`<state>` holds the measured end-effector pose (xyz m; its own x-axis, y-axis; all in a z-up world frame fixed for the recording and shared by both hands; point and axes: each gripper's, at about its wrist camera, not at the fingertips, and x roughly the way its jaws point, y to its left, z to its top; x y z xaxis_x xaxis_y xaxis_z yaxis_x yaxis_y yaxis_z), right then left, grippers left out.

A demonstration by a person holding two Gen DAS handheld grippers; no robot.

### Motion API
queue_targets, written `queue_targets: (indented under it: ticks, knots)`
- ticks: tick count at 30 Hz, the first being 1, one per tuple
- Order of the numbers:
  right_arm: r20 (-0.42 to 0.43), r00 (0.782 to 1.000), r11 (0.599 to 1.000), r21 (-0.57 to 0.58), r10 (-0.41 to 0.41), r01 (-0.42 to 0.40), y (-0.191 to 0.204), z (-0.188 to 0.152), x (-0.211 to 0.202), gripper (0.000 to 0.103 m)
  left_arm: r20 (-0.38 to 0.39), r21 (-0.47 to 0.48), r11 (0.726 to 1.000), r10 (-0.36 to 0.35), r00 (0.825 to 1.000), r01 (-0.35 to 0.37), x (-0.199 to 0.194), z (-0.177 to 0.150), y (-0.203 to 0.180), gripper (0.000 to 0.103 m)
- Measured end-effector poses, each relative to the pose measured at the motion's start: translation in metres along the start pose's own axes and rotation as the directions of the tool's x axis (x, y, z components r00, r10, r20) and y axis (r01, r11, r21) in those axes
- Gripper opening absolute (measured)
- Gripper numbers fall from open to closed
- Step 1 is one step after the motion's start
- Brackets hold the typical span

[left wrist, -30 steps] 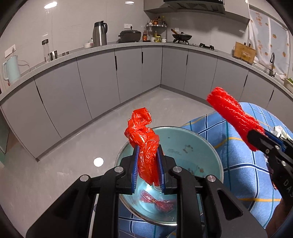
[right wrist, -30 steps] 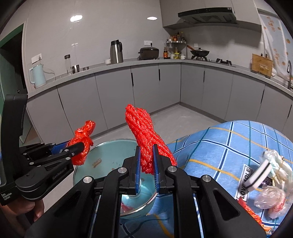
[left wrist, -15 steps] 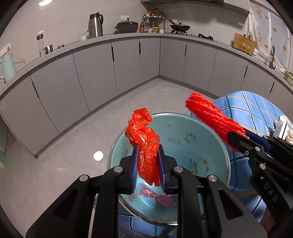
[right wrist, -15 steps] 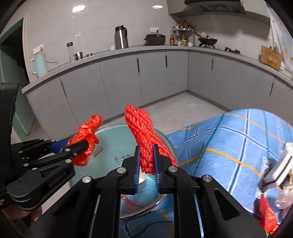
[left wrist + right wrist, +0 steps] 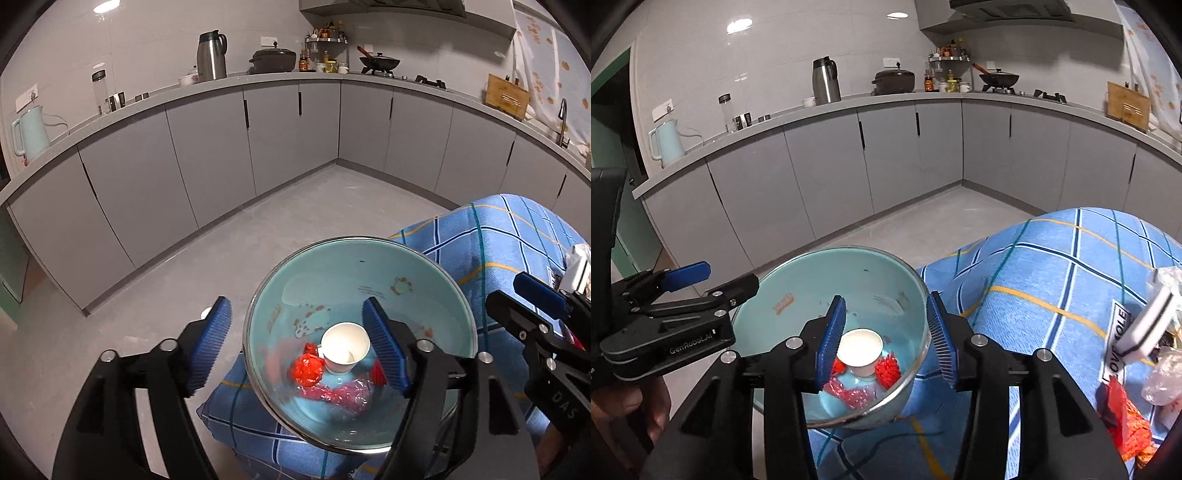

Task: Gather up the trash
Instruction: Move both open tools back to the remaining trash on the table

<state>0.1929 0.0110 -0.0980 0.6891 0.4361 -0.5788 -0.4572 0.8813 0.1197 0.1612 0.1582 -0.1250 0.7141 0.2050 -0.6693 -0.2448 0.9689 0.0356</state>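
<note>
2 grippers, fingers just spread, empty: left gripper (image 5: pixel 299 341), right gripper (image 5: pixel 886 334) | bowl (image 5: pixel 424 266) near rim hidden | red scraps (image 5: pixel 306 369) possibly blurred

Before you, grey cabinets (image 5: pixel 207 155) curve beneath a grey countertop (image 5: pixel 827 107); white tiled walls (image 5: pixel 147 40), grey floor (image 5: pixel 295 218), bright ceiling light (image 5: pixel 738 26).

Teal bowl (image 5: pixel 436 295) on blue checked cloth (image 5: pixel 517 236); red trash (image 5: pixel 306 369).
</note>
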Motion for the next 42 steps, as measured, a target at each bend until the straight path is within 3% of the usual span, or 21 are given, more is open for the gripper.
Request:
queue_targets:
  ticks: [5, 22, 42]
  knots:
    - [0.005, 1.0, 1.0, -0.005, -0.026, 0.026, -0.001, -0.005, -0.014, 0.05, 0.027, 0.016, 1.0, -0.015, 1.0, 0.015, -0.013, 0.001, -0.009, 0.085]
    - [0.063, 0.988, 0.987, 0.088, -0.139, 0.134, -0.052, -0.019, -0.067, 0.056, 0.048, 0.09, 0.993, -0.076, 0.996, 0.071, -0.04, -0.003, -0.061, 0.092]
    - [0.07, 0.931, 0.915, 0.226, -0.357, 0.334, -0.139, -0.069, -0.151, 0.058, 0.016, 0.256, 0.94, -0.239, 0.971, 0.227, -0.059, -0.023, -0.175, 0.095]
